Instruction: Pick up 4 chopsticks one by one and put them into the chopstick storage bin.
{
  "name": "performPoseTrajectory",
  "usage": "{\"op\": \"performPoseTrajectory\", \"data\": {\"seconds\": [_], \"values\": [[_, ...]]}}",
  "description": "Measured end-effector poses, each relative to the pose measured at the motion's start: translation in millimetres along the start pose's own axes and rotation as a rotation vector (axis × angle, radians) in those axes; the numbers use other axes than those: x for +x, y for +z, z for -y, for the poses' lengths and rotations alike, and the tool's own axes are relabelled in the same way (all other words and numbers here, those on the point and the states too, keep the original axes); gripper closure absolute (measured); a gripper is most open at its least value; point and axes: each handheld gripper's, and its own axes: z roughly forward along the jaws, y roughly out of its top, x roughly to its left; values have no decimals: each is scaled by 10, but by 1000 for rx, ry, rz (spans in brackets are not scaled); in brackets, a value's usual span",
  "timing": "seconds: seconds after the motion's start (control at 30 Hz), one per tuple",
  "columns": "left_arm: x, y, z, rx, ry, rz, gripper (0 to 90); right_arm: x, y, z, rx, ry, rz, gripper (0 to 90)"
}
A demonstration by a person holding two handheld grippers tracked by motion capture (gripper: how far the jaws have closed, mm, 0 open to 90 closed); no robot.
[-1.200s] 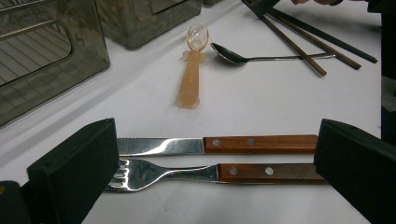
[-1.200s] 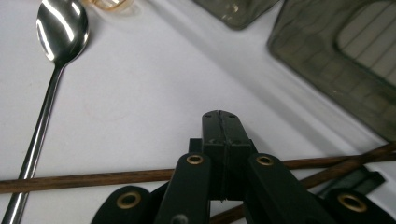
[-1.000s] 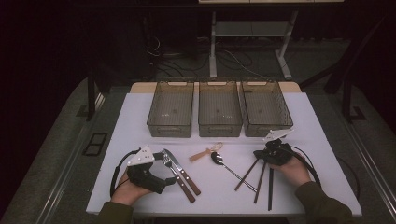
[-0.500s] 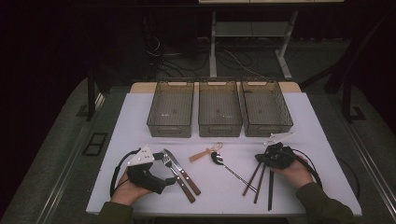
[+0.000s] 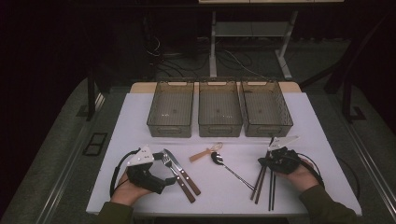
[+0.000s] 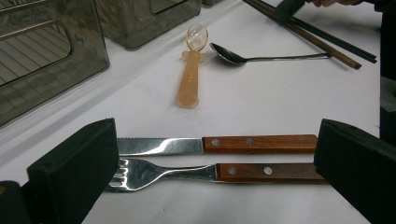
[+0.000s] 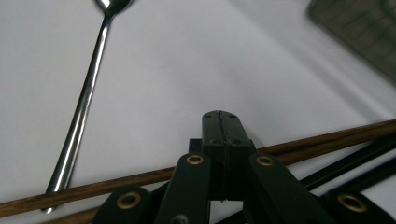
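Observation:
A wood-handled knife (image 6: pixel 224 144) and fork (image 6: pixel 196 172) lie side by side on the white table (image 5: pixel 224 198). My left gripper (image 6: pixel 215 156) is open, one black pad (image 6: pixel 74 168) at each end of the pair, touching neither. In the high view the left gripper (image 5: pixel 163 172) sits at the near left, beside the knife and fork (image 5: pixel 181 176). My right gripper (image 7: pixel 220 128) is shut with its pads pressed together, low over the brown chopsticks (image 7: pixel 140 179) and black chopsticks (image 7: pixel 355 156). In the high view the right gripper (image 5: pixel 264 162) is at the chopsticks' (image 5: pixel 261 183) far ends.
An orange plastic spoon (image 5: pixel 205 153) and a metal spoon (image 5: pixel 231 169) lie mid-table between the hands. Three empty smoky plastic bins (image 5: pixel 170 129) (image 5: pixel 219 130) (image 5: pixel 267 130) stand in a row at the back. The table's front edge runs just before the wrists.
The right gripper has edged slightly toward the person, and the chopsticks lie less splayed than a second ago. The left gripper, knife and fork have not moved.

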Motion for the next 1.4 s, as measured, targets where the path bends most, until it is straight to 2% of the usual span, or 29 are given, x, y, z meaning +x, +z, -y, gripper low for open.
{"op": "performPoseTrajectory", "data": {"seconds": [0.03, 0.1, 0.33, 0.43, 0.53, 0.7, 0.77, 1.23, 1.4], "values": [[0, 1, 0, 0, 1, 0, 0, -113, -27, -9, -18, 34, 24, 899], [0, 2, 0, 1, 1, 0, 0, -227, -37, -13, -28, 58, 51, 899], [2, 19, 4, 4, 0, 1, 0, -651, -50, -53, -58, 154, 220, 899], [0, 21, 4, 4, 0, 2, 0, -742, 1, -35, -45, 169, 236, 899], [1, 19, 5, 5, -1, 2, 0, -776, 49, -27, -29, 165, 236, 899], [-1, 19, 6, 5, 0, 2, 0, -793, 107, -53, -31, 142, 257, 899], [1, 18, 6, 7, -1, 2, 0, -798, 130, -62, -20, 137, 243, 899], [2, 17, 7, 6, -1, 3, 0, -734, 171, -97, -31, 104, 251, 900], [1, 15, 5, 5, 0, 2, 0, -706, 202, -108, -20, 93, 248, 900]]}}
